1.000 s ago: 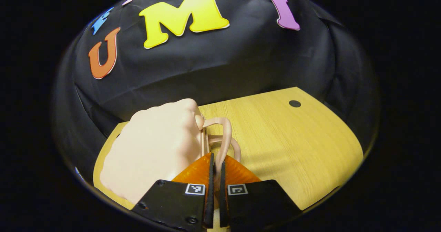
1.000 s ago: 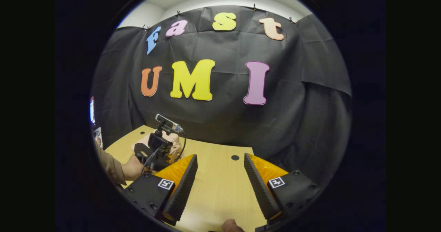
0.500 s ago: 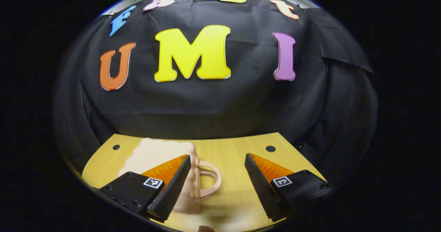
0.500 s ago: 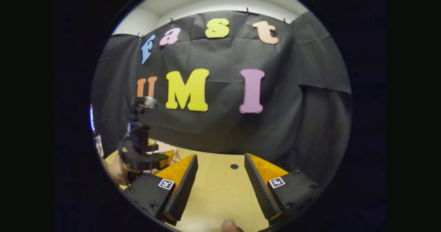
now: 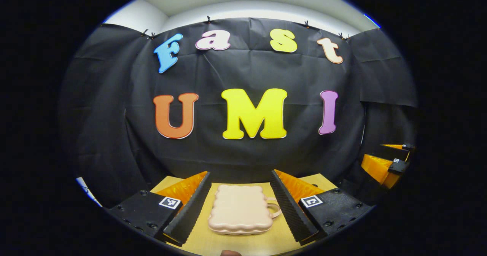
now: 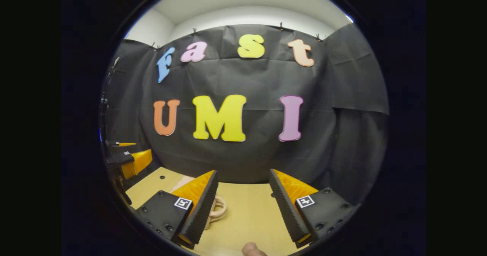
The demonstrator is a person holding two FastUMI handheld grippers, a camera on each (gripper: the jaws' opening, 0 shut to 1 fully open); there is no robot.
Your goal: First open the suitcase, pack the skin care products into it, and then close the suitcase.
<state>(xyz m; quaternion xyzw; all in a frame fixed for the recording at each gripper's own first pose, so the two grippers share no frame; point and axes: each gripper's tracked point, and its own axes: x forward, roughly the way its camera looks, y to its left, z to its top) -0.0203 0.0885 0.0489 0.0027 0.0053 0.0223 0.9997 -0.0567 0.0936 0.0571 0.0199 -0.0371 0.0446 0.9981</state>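
Wooden table [image 5: 243, 244] ahead: your left gripper [image 5: 240, 201] hangs wide apart, the closed pink suitcase [image 5: 239, 214] lying flat between its fingers, untouched. From your right gripper [image 6: 243, 201], also wide, the suitcase [image 6: 217, 210] peeks beside its left finger.

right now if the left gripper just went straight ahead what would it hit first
Most likely the small pink suitcase. It lies closed and flat on the table, right between the open fingers of the left gripper. If the gripper passes above it, which depth leaves unclear, the black cloth wall comes next.
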